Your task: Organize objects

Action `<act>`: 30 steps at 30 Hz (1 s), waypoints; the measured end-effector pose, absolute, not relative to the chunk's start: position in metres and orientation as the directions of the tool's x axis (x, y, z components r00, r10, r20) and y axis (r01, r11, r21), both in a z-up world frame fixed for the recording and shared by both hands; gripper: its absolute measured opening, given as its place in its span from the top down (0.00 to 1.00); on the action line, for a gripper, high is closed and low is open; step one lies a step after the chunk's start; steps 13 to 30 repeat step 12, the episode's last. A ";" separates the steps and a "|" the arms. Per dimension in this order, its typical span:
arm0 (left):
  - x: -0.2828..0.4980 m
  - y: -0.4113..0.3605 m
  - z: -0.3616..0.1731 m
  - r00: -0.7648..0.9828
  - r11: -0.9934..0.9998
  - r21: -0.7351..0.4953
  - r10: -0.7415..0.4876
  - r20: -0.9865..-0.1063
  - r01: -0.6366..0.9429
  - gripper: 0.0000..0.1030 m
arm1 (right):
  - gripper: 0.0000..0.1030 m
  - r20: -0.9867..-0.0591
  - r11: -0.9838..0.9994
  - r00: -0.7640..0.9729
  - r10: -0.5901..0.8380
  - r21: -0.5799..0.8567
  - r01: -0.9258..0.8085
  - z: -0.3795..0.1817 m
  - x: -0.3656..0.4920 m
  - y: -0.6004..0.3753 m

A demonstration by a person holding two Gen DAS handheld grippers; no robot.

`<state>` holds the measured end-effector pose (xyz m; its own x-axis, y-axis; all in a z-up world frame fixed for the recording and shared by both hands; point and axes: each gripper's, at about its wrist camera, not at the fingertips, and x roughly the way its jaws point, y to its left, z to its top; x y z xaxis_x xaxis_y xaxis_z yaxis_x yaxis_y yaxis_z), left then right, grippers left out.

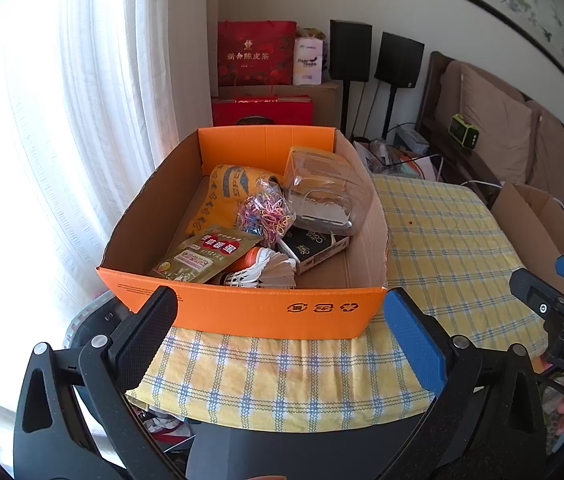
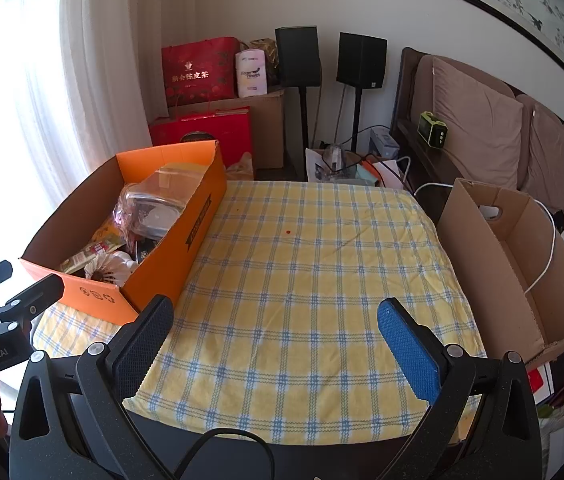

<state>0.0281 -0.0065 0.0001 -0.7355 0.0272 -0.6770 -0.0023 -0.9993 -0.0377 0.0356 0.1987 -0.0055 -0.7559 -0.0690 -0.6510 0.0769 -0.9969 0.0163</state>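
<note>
Grippers, left [image 1: 280, 322] and right [image 2: 274, 330], gape empty; orange box [image 1: 258, 312] holds a shuttlecock [image 1: 270, 270], seemingly hair ties [image 1: 268, 216].

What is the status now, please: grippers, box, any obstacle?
Left gripper open, empty, facing the orange box. Right gripper open, empty, over the checked cloth. Box full: shuttlecocks, clear container. Nothing in the way.
</note>
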 end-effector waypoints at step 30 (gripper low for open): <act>0.030 -0.006 0.001 -0.743 -1.000 -0.030 0.013 -0.669 0.009 0.00 | 0.00 -0.655 -0.997 -0.752 -0.071 0.021 0.076 -0.007 0.036 0.199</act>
